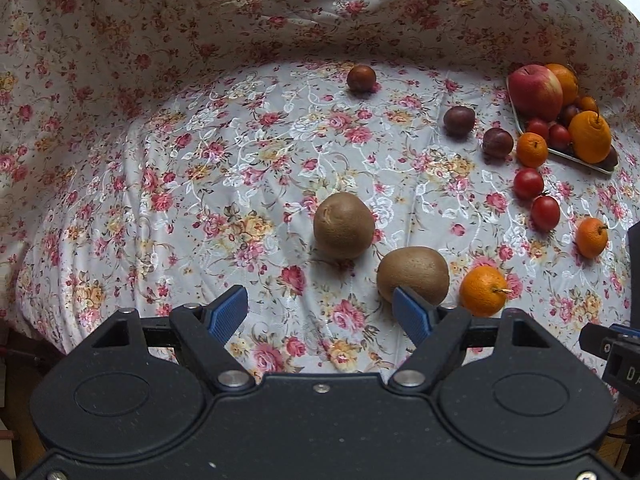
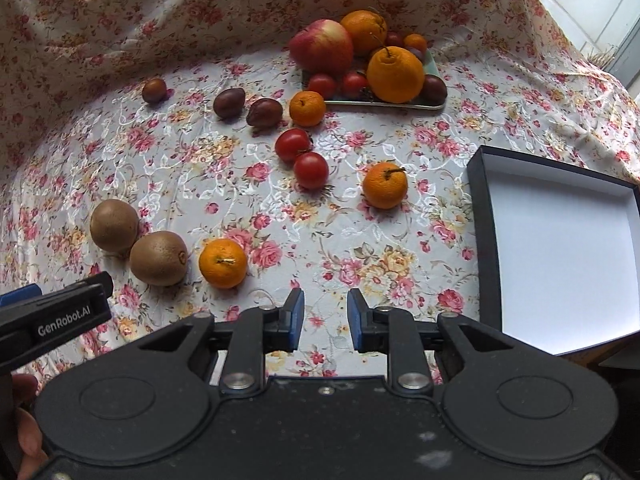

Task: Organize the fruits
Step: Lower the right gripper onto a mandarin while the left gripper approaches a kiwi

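Note:
My left gripper [image 1: 318,296] is open wide over the flowered cloth, with nothing between its blue pads. Just ahead lie two brown kiwis [image 1: 344,226] [image 1: 414,274]; the right pad overlaps the nearer one in the view. A mandarin [image 1: 483,291] lies beside them. My right gripper [image 2: 325,296] stands open by a narrow gap with only cloth between the pads. Ahead and to its left are the same mandarin [image 2: 223,263] and kiwis [image 2: 159,258]. Two red tomatoes [image 2: 311,170], another mandarin [image 2: 385,185] and three dark plums [image 2: 229,103] lie farther off.
A pale tray [image 2: 384,105] at the back holds an apple [image 2: 322,52], large oranges and small fruit. An open black box with a white inside [image 2: 560,256] sits at the right. The cloth rises in folds behind. A hand [image 2: 24,400] shows at lower left.

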Available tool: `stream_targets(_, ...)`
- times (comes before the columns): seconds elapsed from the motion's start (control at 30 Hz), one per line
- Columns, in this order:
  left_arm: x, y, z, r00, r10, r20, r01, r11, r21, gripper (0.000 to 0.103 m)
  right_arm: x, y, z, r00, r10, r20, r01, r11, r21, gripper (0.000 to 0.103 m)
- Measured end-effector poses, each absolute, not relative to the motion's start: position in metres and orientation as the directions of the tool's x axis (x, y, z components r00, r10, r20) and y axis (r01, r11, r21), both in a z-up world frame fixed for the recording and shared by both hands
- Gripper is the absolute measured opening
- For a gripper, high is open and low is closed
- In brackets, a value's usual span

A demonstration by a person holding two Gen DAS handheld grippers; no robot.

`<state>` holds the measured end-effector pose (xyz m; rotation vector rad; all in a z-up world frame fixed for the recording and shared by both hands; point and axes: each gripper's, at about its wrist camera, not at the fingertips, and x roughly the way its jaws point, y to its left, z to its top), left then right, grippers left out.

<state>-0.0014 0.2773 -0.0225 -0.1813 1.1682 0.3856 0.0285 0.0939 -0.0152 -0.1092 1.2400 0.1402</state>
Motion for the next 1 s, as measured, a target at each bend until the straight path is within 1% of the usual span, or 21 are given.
stream_targets(0.17, 0.014, 0.299, -0.018, 0.31, 0.165, -0.936, -0.398, 0.917, 0.03, 0.08, 0.034, 0.113, -0.018, 0.273, 0.12, -0.955, -0.18, 0.981, 0.072, 0.024)
stream_targets(0.3, 0.034, 0.31, -0.019, 0.286, 0.132, -0.949, -0.39, 0.921, 0.011, 0.08, 0.047, 0.121, -0.016, 0.256, 0.162, -0.953, -0.137, 0.982, 0.131, 0.024)
stream_targets(0.4, 0.049, 0.313, -0.022, 0.276, 0.135, -0.952, -0.38, 0.925, 0.021, 0.08, 0.064, 0.128, -0.018, 0.262, 0.196, -0.945, -0.107, 0.979, 0.174, 0.025)
stream_targets(0.47, 0.056, 0.314, -0.027, 0.267, 0.134, -0.954, -0.375, 0.927, 0.025, 0.08, 0.075, 0.13, -0.019, 0.276, 0.194, -0.941, -0.081, 0.981, 0.178, 0.025)
stream_targets(0.57, 0.062, 0.317, -0.037, 0.246, 0.094, -0.965, -0.375, 0.927, -0.005, 0.08, 0.087, 0.132, -0.021, 0.33, 0.154, -0.931, -0.021, 0.988, 0.156, 0.025)
stream_targets(0.63, 0.065, 0.317, -0.042, 0.232, 0.065, -0.971, -0.366, 0.93, -0.025, 0.08, 0.097, 0.133, -0.024, 0.344, 0.136, -0.929, -0.013, 0.99, 0.14, 0.025)
stream_targets(0.7, 0.069, 0.316, -0.045, 0.227, 0.057, -0.972, -0.353, 0.935, -0.028, 0.08, 0.106, 0.135, -0.029, 0.323, 0.146, -0.935, -0.032, 0.989, 0.144, 0.025)
stream_targets(0.83, 0.082, 0.313, -0.053, 0.213, 0.082, -0.974, -0.347, 0.938, 0.003, 0.08, 0.12, 0.134, -0.039, 0.254, 0.213, -0.943, -0.039, 0.977, 0.21, 0.025)
stream_targets(0.9, 0.084, 0.312, -0.058, 0.205, 0.084, -0.975, -0.346, 0.938, 0.008, 0.08, 0.12, 0.134, -0.041, 0.248, 0.244, -0.938, -0.042, 0.97, 0.241, 0.025)
stream_targets(1.0, 0.085, 0.309, -0.063, 0.201, 0.053, -0.978, -0.332, 0.943, -0.017, 0.08, 0.115, 0.135, -0.044, 0.238, 0.237, -0.942, -0.06, 0.971, 0.229, 0.025)
